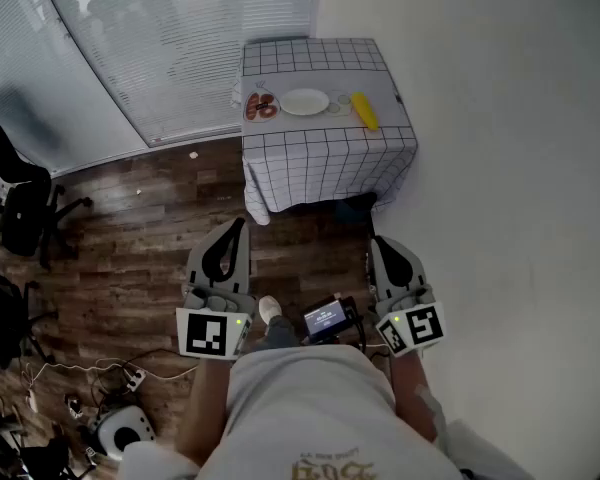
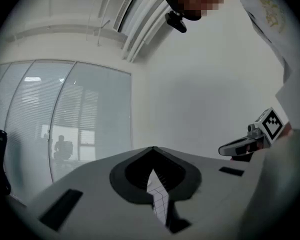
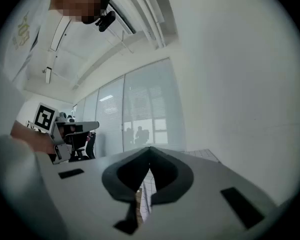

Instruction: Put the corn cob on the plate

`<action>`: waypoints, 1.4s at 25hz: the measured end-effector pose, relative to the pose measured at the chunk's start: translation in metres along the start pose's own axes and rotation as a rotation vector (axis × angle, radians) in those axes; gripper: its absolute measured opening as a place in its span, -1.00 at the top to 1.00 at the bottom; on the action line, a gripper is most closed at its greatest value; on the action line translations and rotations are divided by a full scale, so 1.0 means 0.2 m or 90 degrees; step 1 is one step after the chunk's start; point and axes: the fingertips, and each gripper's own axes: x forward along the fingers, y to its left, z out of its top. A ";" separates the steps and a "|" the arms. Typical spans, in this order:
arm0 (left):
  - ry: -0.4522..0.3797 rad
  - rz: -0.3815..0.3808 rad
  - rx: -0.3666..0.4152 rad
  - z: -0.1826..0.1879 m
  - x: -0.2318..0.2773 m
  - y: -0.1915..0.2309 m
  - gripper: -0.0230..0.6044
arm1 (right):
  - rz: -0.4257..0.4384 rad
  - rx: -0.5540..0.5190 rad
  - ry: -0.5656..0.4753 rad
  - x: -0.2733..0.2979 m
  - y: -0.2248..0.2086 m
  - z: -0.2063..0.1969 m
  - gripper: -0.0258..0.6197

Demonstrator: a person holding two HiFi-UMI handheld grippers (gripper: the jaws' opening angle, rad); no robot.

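Grey moulded plastic fills the foreground: my left gripper and right gripper are held level at waist height, both clenched tight on nothing, their own views showing only a sliver of checked cloth through the closed jaws. Below them is dark wood-plank flooring, with a tangle of white cables lying behind and outboard of the left gripper. They are off my line to the work, but a careless step back could snag them. Well ahead of both grippers stands the small table draped in a white grid-patterned cloth, so nothing has been reached yet. I judge the first hazard to be arriving with the jaws shut and shoving the target instead of straddling it. On the table, roughly midway between the grippers' lines, sits the empty round white plate. Just beyond the left gripper's side of it is a small dish of reddish food that a wide swing could knock. The yellow corn cob lies on the cloth ahead of the right gripper, near the plate but not on it and close to the table's outer side. It is rounded and tapered, so I expect an off-centre pinch could squirt it out and roll it off that edge, or it could roll off the shallow plate if let go too high.
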 end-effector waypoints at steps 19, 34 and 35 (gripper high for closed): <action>-0.023 0.060 -0.133 0.04 -0.08 0.09 0.92 | 0.028 0.014 -0.006 -0.14 -0.08 -0.02 0.90; 0.032 0.019 -0.030 -0.11 0.27 0.02 0.92 | 0.027 0.018 0.023 0.10 -0.28 -0.08 0.90; 0.034 0.011 -0.026 -0.13 0.33 0.04 0.92 | 0.024 0.016 0.025 0.14 -0.30 -0.09 0.90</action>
